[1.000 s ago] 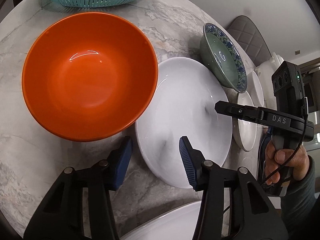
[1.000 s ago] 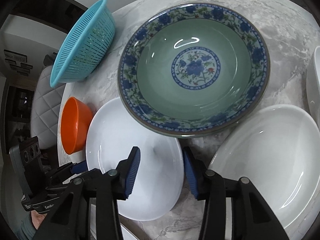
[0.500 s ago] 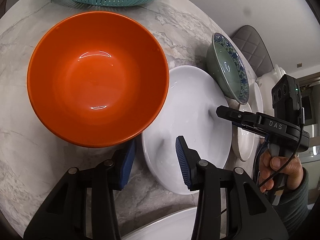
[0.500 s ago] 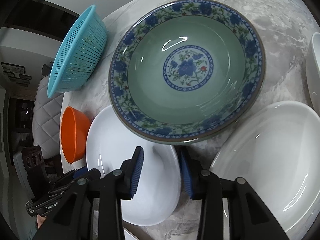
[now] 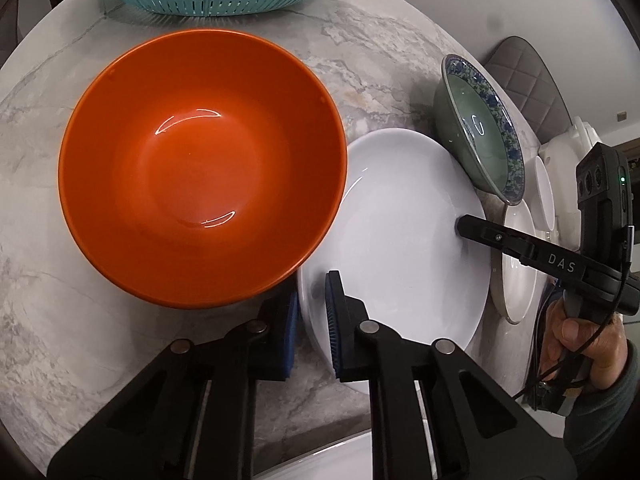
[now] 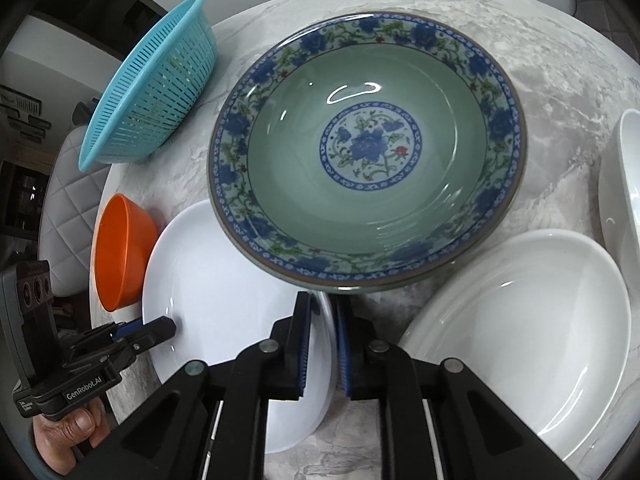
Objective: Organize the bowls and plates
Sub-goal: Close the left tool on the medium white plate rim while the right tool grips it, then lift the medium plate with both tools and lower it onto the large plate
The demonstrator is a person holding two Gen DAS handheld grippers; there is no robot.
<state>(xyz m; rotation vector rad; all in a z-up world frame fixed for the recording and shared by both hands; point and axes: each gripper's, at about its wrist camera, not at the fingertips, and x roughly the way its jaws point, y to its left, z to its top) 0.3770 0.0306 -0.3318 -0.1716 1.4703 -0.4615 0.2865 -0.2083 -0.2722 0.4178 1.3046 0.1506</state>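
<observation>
We see a glossy white plate (image 5: 400, 232), both grippers' jaws pinching its rim at three and nine o'clock.

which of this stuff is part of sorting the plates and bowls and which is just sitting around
Part of the job:
white plate, its rim straddled by both the left hand-held gripper and the right hand-held gripper
orange bowl
green floral bowl
white oval dish

Just lying about:
teal colander
grey quilted chair
</observation>
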